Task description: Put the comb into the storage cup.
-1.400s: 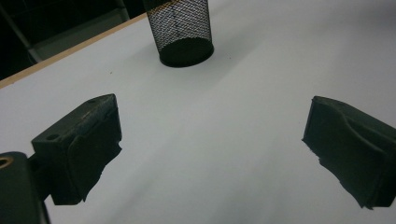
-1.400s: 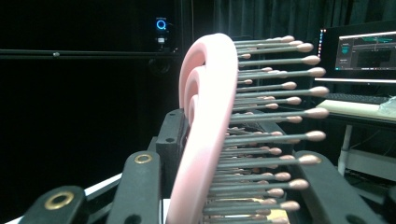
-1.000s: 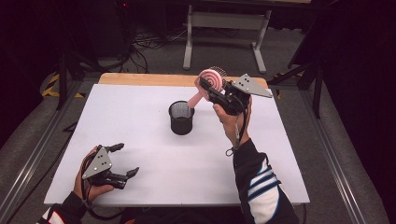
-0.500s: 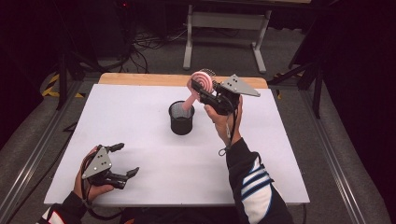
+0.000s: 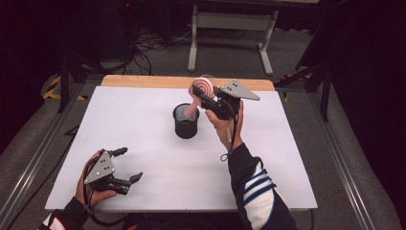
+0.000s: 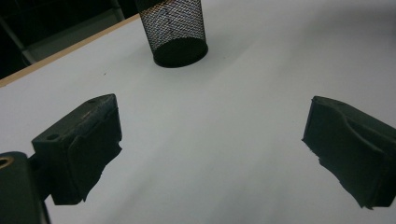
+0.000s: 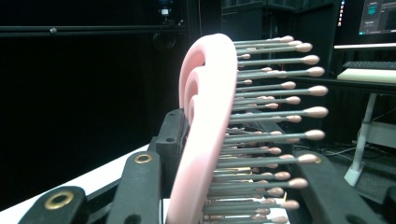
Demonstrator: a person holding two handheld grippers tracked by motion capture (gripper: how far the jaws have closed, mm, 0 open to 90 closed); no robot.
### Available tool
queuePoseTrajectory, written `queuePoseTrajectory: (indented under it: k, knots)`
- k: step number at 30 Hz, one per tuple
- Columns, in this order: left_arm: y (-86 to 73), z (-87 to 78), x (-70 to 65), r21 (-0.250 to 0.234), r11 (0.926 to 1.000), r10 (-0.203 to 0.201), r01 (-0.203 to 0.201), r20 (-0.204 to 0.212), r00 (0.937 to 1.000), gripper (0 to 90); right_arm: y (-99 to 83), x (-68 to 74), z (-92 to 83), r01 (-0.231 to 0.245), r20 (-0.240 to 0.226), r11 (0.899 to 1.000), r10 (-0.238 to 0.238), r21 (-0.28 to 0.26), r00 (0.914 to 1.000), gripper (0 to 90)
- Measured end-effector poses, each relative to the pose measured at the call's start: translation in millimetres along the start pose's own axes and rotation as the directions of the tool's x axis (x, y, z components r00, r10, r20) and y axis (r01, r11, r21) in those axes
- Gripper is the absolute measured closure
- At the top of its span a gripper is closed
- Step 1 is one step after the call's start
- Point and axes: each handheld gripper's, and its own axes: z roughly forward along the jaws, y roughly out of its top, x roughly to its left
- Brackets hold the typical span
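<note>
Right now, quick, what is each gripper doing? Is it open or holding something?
Left gripper: open, holding nothing.
Right gripper: shut on the pink hairbrush, over the black mesh cup.

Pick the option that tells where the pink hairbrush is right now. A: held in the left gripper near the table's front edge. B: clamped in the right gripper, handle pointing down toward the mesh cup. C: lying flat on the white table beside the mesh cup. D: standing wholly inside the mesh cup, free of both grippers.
B: the high view shows the right gripper shut on the pink hairbrush, its handle angled down at the black mesh cup.
</note>
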Motion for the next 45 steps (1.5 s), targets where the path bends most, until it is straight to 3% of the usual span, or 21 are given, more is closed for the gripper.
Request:
queuePoseTrajectory:
  k: [30,45]
  knots:
    - [-0.8,1.9,-0.2,0.014,0.9999,0.009,-0.009,0.009,0.9999,5.4,-48.6,-3.4,14.5,-0.087,0.003,0.993,0.087,0.078,0.9962,61.0]
    - [-0.9,3.1,-1.1,0.018,0.9998,0.009,-0.009,0.013,0.9999,5.4,-55.8,-9.8,7.0,-0.115,0.016,0.992,0.114,0.048,0.9934,60.5]
